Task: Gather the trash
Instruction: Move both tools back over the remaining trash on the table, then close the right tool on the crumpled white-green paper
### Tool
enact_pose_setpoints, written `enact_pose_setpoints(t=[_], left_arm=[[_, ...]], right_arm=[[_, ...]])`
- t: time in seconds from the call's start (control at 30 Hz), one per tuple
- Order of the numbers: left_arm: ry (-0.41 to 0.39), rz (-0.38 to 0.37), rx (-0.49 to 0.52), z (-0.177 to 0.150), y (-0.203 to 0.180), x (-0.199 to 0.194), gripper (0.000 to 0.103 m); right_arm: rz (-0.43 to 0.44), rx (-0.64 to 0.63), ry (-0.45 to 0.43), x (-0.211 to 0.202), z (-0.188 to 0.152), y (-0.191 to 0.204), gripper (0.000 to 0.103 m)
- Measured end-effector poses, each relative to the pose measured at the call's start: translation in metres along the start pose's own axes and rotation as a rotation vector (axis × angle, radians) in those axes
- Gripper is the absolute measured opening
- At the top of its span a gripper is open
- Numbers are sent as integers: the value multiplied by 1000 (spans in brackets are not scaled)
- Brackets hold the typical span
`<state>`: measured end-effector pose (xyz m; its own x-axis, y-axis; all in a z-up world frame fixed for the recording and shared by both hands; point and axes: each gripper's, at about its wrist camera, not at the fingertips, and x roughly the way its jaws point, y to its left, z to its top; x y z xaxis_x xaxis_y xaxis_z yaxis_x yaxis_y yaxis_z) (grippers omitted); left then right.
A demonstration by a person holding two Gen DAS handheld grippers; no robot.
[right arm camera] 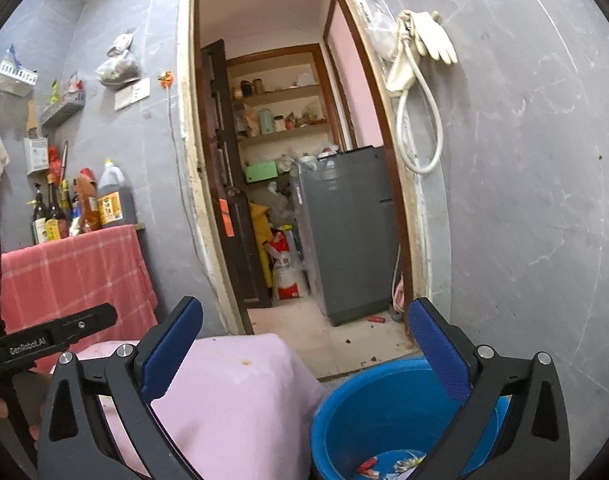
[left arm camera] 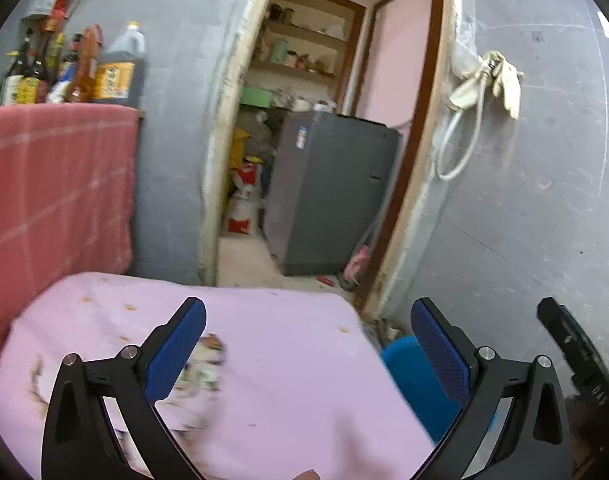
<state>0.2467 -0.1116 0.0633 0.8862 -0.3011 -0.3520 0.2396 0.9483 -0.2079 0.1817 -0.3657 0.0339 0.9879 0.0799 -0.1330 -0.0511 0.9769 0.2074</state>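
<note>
My left gripper (left arm camera: 308,344) stands open over a table with a pink cloth (left arm camera: 288,360), nothing between its blue pads (left arm camera: 176,352). A blurred patch of scraps or print (left arm camera: 204,364) lies on the cloth by the left finger; I cannot tell which. A blue bucket (left arm camera: 412,376) stands on the floor right of the table. My right gripper (right arm camera: 304,344) is open and empty above the table corner (right arm camera: 232,392) and the blue bucket (right arm camera: 384,412). Wrappers and scraps (right arm camera: 384,466) lie in the bucket's bottom. The left gripper's body (right arm camera: 56,332) shows at the left edge.
A red checked cloth (right arm camera: 76,276) hangs over a counter holding several bottles (right arm camera: 84,204). An open doorway (right arm camera: 288,160) leads to a grey fridge (right arm camera: 352,232), sacks and shelves. Gloves and a white hose (right arm camera: 420,92) hang on the grey wall at right.
</note>
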Motion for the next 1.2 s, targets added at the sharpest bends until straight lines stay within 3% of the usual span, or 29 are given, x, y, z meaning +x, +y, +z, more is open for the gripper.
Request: enact_pose_setpoints(t=[0.4,0.7,1.0,1.13,1.2], left_arm=[[-37,172,-23,-16,74,-41,101],[-16,243,-72,-26,122,-55,101],[115,236,-55,-35,135,-32,101],[155,234,-53,-39,138,-21,101],[174,224,-64,-40,141,-15,100]], right_arm=[[88,-50,7,9,-9,54,103],[191,-93,57,32,-14,94,103],[295,-160,220,75,-32,130,103],[334,-193,337,94,-48,143,83],[351,-209,390,102,-54,148,79]])
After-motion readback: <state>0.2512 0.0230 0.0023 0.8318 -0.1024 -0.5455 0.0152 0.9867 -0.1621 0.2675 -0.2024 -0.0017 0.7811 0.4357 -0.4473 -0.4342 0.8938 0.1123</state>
